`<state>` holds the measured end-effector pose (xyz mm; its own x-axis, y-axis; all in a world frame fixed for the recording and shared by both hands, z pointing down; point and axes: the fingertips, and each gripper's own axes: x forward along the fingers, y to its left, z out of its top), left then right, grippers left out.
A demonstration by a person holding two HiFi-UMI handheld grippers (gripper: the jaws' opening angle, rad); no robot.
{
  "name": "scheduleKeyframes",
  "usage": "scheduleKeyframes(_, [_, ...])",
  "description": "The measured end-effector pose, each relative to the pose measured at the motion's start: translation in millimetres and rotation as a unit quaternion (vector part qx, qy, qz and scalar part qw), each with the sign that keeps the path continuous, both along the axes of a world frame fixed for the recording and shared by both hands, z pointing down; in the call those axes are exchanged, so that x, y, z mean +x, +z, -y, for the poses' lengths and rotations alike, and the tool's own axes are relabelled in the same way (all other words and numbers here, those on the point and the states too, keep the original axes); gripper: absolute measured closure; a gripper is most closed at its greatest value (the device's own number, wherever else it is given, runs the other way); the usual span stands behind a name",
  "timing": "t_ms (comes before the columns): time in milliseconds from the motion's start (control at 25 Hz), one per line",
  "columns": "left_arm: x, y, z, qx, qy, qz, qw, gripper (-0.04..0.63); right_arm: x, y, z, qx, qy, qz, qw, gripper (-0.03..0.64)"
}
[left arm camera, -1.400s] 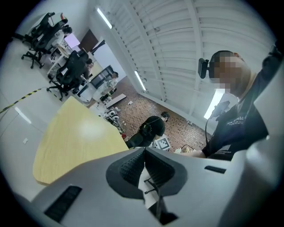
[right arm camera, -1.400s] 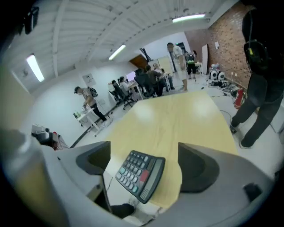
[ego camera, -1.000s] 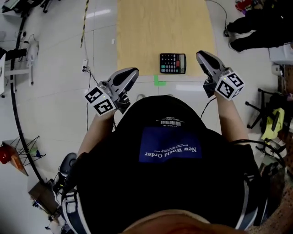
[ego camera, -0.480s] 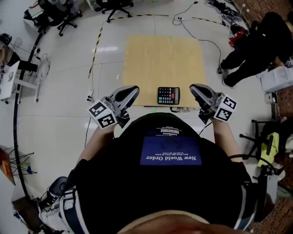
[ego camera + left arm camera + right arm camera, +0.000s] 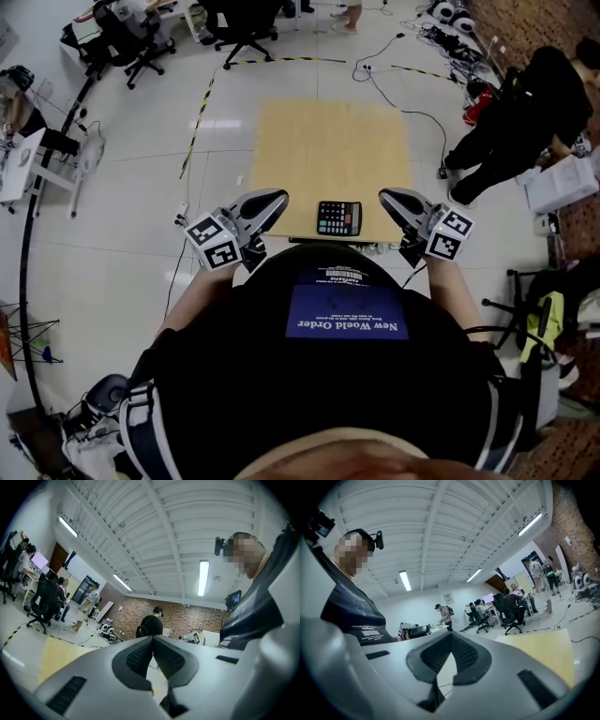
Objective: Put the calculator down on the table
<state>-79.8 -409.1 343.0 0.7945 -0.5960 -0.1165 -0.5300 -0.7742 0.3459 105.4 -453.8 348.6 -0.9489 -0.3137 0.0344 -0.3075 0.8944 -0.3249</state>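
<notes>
Your forearms reach forward on either side of your black T-shirt (image 5: pixel 347 375), each holding a tong about level with its marker cube nearest your wrist. Your grey-and-black left gripper (image 5: pixel 277 197) angles forward and inward. Its ribbed black pads (image 5: pixel 139 656) meet at the tips with nothing between them. Your matching right gripper (image 5: pixel 386 196) mirrors it from the other side, angled inward, and its pads (image 5: pixel 461 652) are also closed on nothing.

Between the two tips, and clear of both, the black rectangular calculator (image 5: pixel 338 217) lies flat and keys up at the near edge of the pale square wooden table (image 5: pixel 328 150). Its long axis runs across your view, left to right, along that edge. It is too small to show which end carries the display.

Beyond the table's right side stands a person in black clothes (image 5: pixel 525 112).
</notes>
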Motion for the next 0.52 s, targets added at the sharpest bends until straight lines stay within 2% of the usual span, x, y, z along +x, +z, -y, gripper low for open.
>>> scheduleKeyframes(520, [-2.3,1.9,7.7,-0.007,-0.003,-0.01,0.9999,0.588,-7.3,5.7,4.5,0.003,-0.012,-0.01,1.0,0.63])
